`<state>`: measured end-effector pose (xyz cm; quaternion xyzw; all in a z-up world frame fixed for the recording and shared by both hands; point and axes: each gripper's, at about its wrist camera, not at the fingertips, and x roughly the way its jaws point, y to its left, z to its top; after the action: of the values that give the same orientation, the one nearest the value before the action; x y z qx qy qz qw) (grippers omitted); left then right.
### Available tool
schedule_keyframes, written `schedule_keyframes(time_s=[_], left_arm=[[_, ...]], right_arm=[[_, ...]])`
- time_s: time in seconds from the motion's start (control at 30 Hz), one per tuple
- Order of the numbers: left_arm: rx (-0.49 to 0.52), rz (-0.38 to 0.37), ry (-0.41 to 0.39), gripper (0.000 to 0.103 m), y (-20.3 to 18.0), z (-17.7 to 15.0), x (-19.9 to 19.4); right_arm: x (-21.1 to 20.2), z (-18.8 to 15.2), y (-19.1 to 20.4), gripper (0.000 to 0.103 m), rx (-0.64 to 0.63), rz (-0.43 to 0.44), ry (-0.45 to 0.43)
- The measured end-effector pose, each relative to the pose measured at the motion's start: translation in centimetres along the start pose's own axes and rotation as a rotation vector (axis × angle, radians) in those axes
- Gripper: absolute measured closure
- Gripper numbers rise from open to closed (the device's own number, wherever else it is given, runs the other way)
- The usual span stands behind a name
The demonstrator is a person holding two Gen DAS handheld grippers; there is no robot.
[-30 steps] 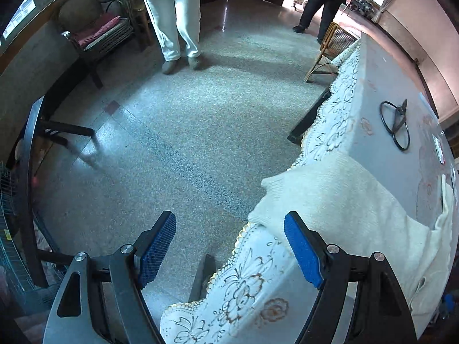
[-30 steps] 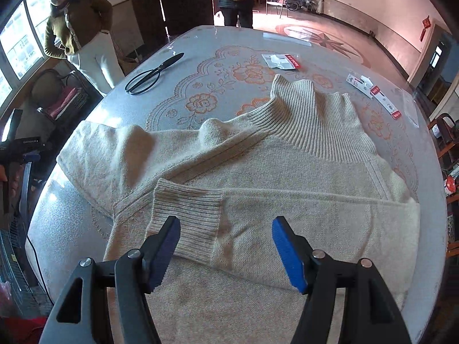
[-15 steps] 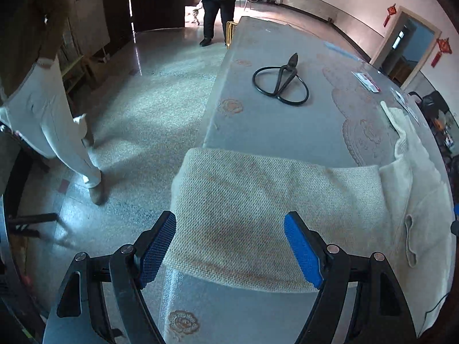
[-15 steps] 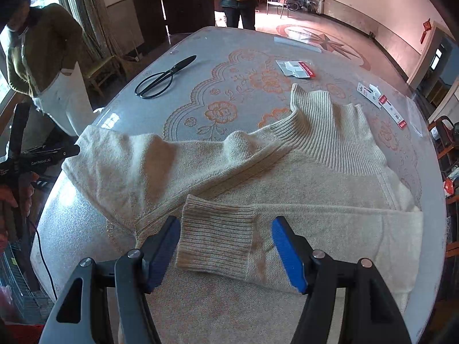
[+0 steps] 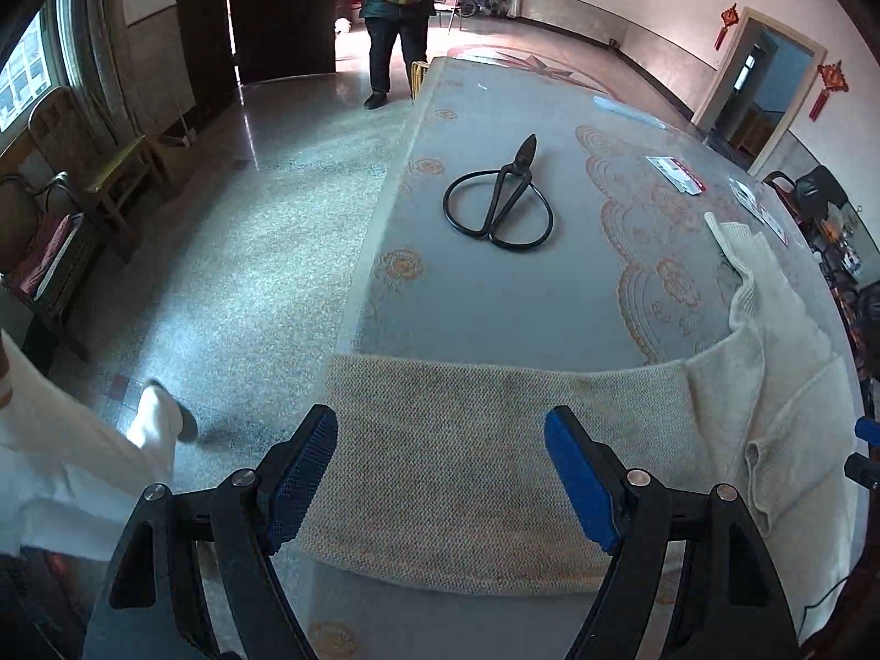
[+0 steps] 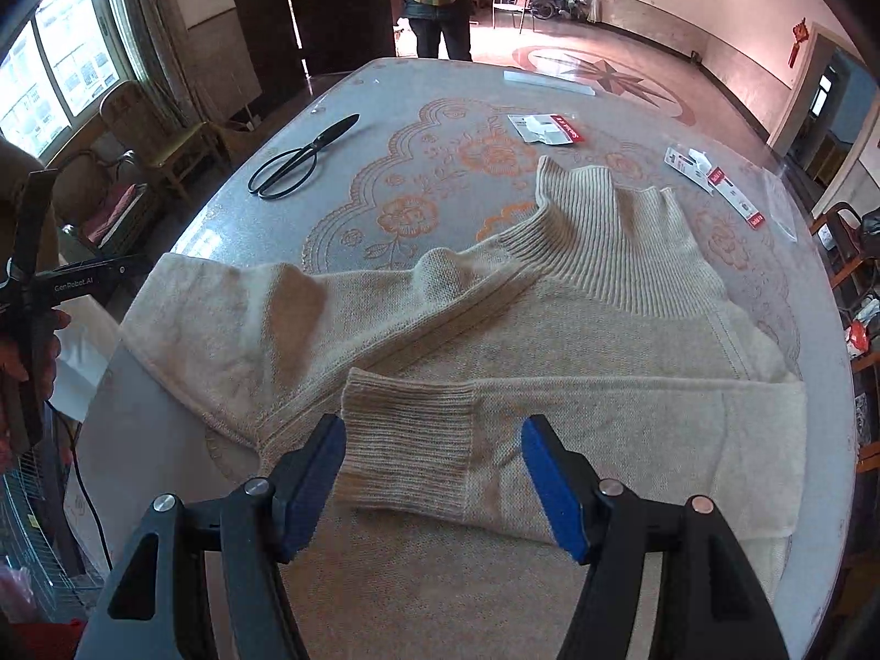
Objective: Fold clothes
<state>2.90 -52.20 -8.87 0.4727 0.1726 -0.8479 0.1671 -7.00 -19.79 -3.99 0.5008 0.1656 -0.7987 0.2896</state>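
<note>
A cream turtleneck sweater (image 6: 550, 330) lies flat on the table, collar at the far side. One sleeve is folded across the body, its ribbed cuff (image 6: 407, 440) lying just in front of my right gripper (image 6: 434, 478), which is open and empty. The other sleeve (image 5: 484, 473) stretches out toward the table's left edge. My left gripper (image 5: 440, 473) is open and empty, its fingers on either side of that sleeve's end, just above it. The left gripper also shows at the left edge of the right wrist view (image 6: 33, 297).
Black scissors (image 5: 500, 203) lie on the patterned glass-topped table (image 5: 495, 297) beyond the sleeve. Red-and-white packets (image 6: 550, 129) lie at the far side. A person in white trousers (image 5: 82, 456) stands close on the left. Another person (image 5: 399, 11) stands beyond the table. Chairs (image 5: 66, 236) line the left wall.
My left gripper has swung from facing the floor and table edge round to face along the table, over the outstretched sleeve. My right gripper has eased slightly toward the folded cuff.
</note>
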Motion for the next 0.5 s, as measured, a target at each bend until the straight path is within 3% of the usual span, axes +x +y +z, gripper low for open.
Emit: schedule_keyframes(time_s=[0.5], left_arm=[[0.019, -0.003, 0.018, 0.024, -1.3, -0.3, -0.3]], right_arm=[[0.0, -0.1, 0.4, 0.036, -0.013, 0.011, 0.002]])
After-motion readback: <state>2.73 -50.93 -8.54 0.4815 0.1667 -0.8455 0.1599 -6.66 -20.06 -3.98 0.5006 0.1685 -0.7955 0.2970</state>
